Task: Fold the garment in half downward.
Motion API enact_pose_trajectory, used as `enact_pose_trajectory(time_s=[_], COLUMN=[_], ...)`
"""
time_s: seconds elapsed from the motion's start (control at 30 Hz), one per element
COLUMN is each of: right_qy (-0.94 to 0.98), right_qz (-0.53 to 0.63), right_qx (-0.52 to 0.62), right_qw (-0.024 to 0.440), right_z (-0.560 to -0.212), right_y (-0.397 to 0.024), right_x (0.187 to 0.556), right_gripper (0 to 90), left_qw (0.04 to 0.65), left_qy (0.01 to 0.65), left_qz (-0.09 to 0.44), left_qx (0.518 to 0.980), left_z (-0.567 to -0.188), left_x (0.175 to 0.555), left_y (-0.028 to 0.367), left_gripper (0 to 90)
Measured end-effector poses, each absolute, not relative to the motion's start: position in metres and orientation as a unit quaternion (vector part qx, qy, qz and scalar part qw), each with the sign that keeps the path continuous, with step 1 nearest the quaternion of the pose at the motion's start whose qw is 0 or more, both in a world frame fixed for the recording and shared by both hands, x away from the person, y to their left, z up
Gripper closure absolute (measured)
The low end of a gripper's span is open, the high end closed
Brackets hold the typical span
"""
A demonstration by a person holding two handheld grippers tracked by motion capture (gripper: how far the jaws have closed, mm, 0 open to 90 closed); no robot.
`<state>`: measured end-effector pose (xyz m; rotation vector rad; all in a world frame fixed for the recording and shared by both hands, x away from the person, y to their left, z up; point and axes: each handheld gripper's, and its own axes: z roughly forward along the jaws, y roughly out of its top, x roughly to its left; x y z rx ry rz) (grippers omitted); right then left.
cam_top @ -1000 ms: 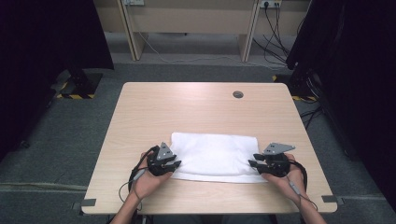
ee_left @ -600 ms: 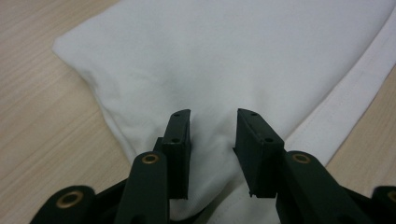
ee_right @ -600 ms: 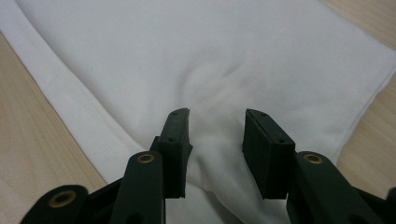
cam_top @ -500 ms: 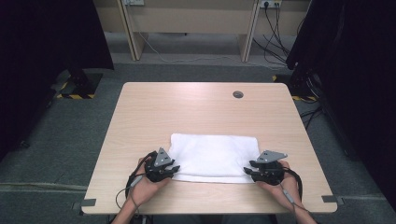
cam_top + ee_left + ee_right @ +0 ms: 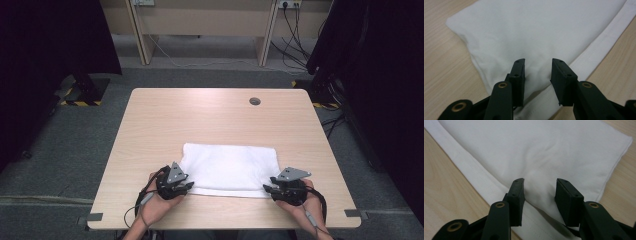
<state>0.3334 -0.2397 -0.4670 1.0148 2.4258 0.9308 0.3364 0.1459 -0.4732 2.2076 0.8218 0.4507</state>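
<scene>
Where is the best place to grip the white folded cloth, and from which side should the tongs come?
Probably the two near corners of the white cloth, approached from the person's side. It lies flat, its layered hemmed edge facing the person, and the left tongs and right tongs are open there.

floor [image 5: 75, 150]: grey carpet | table [image 5: 210, 115]: light wood | sides: dark, possibly curtains [image 5: 50, 40]

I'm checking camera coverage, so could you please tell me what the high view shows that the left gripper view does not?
High view: the whole table with its cable hole, both hands, and the right hand-held gripper at the cloth's near right corner.

Left gripper view: the left hand-held gripper with jaws open over the hemmed edge, stitching visible.

Both: the folded white cloth lying on the wooden tabletop.
</scene>
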Motion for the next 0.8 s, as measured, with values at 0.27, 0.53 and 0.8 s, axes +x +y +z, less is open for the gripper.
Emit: enact_pose_trajectory(time_s=[0.27,0.53,0.8], right_qy=[0.849,0.85,0.849], right_qz=[0.341,0.334,0.327], right_qx=[0.357,0.363,0.373], right_qw=[0.185,0.183,0.182], right_z=[-0.471,-0.47,-0.468], right_y=[-0.242,-0.24,-0.238], right_x=[0.328,0.343,0.357], right_gripper=[59.6,60.0,58.0], left_qw=[0.364,0.36,0.36], left_qy=[0.321,0.326,0.327], left_qz=[0.184,0.183,0.181], left_qx=[0.855,0.855,0.855], left_z=[-0.475,-0.474,-0.473], left_x=[0.331,0.346,0.356], left_y=[0.147,0.145,0.144], left_gripper=[63.8,63.9,62.1])
